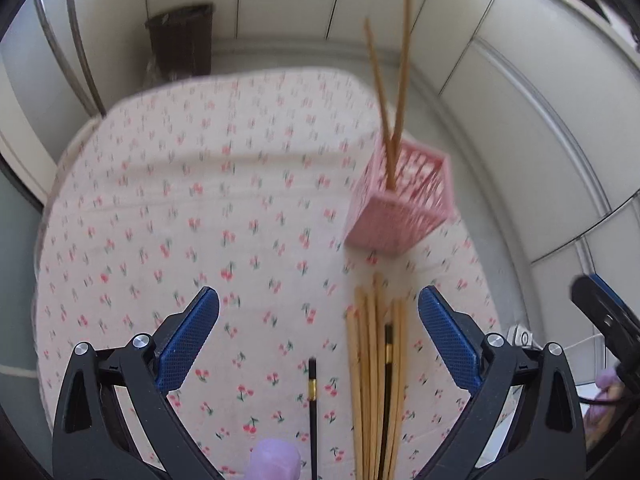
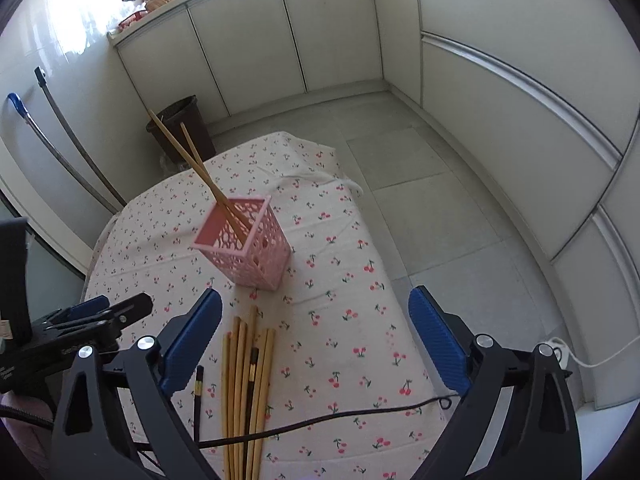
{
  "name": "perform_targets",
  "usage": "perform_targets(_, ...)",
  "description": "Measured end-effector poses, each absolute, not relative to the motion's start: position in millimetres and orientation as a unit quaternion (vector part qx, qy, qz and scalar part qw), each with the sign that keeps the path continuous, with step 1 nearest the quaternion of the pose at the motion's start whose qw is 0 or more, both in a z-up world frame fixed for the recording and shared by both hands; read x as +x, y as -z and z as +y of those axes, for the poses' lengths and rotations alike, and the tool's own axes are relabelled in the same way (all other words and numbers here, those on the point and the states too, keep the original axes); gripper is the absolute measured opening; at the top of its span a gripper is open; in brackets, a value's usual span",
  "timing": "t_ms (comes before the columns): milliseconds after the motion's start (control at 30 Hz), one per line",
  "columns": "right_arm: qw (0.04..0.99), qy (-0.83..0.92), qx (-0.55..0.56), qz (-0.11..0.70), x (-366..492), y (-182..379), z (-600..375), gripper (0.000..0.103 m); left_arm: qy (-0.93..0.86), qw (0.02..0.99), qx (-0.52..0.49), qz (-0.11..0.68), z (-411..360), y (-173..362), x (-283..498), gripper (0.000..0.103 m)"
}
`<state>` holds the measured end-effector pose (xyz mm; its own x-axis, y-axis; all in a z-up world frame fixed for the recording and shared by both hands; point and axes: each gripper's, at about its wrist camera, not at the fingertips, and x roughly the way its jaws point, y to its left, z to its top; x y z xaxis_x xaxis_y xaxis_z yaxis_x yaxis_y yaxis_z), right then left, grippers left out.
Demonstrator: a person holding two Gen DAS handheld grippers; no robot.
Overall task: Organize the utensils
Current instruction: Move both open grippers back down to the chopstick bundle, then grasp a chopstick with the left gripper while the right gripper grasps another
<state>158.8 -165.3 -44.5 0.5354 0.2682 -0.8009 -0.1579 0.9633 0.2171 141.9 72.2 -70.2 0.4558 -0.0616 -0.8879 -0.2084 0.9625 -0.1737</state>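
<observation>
In the left wrist view, the left claw is being held wide open and empty, the chopsticks lying lengthwise between its fingers, nearer the right one, pointing at the pink basket; their near ends are cut off. In the right wrist view, the right claw, equally open and empty, is being held over the same chopsticks, beside its left finger, a black cable crossing them.

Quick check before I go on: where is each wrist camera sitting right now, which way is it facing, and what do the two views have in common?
Left wrist: sits behind the open left gripper, angled down at the tablecloth; the loose chopsticks lie between its fingers, and the right gripper shows at the right edge.
Right wrist: sits behind the open right gripper, angled down at the table and the floor; the left gripper shows at the left.
Shared: the pink holder with two chopsticks, the loose pile, the trash bin.
</observation>
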Motion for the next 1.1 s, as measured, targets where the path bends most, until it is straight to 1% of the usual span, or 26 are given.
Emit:
perform_targets(100, 0.845, -0.134, 0.096, 0.509, 154, 63, -174, 0.093, -0.053, 0.816, -0.142, 0.557, 75, 98, 147, 0.095)
perform_targets(200, 0.825, -0.141, 0.117, 0.534, 157, 76, -177, 0.093, -0.049, 0.799, -0.136, 0.583, 68, 116, 152, 0.09)
perform_targets(233, 0.823, -0.14, 0.12, 0.537, 158, 78, -178, 0.093, -0.046, 0.795, -0.138, 0.589, 65, 121, 154, 0.082)
perform_targets(267, 0.822, -0.138, 0.123, 0.539, 159, 80, -178, 0.093, -0.041, 0.789, -0.14, 0.597, 63, 125, 156, 0.072)
perform_targets(300, 0.82, -0.138, 0.124, 0.541, 159, 82, -178, 0.093, -0.037, 0.78, -0.14, 0.609, 60, 131, 158, 0.068)
perform_targets(367, 0.814, -0.14, 0.123, 0.551, 160, 86, -176, 0.093, -0.038, 0.771, -0.131, 0.621, 54, 141, 160, 0.055)
perform_targets(400, 0.812, -0.141, 0.122, 0.554, 160, 87, -176, 0.093, -0.041, 0.771, -0.125, 0.623, 52, 142, 162, 0.052)
perform_targets(467, 0.81, -0.14, 0.121, 0.556, 161, 89, -175, 0.093, -0.042, 0.772, -0.118, 0.623, 48, 146, 163, 0.042)
perform_targets(533, 0.811, -0.141, 0.119, 0.555, 162, 89, -174, 0.093, -0.043, 0.771, -0.112, 0.625, 45, 151, 166, 0.037)
perform_targets(667, 0.809, -0.139, 0.118, 0.559, 164, 91, -174, 0.093, -0.037, 0.763, -0.112, 0.635, 37, 163, 169, 0.033)
perform_targets(800, 0.805, -0.136, 0.121, 0.565, 166, 95, -174, 0.093, -0.041, 0.763, -0.105, 0.636, 31, 171, 176, 0.032)
perform_targets(833, 0.804, -0.136, 0.121, 0.566, 166, 96, -174, 0.093, -0.042, 0.765, -0.101, 0.635, 30, 172, 178, 0.028)
perform_targets(867, 0.804, -0.135, 0.121, 0.567, 166, 97, -174, 0.093, -0.042, 0.766, -0.097, 0.634, 28, 172, 179, 0.02)
perform_targets(933, 0.802, -0.134, 0.121, 0.57, 167, 99, -174, 0.093, -0.047, 0.76, -0.09, 0.642, 22, 179, 185, 0.008)
perform_targets(1100, 0.794, -0.13, 0.123, 0.581, 170, 108, -170, 0.093, -0.044, 0.765, -0.087, 0.637, 15, 183, 187, 0.009)
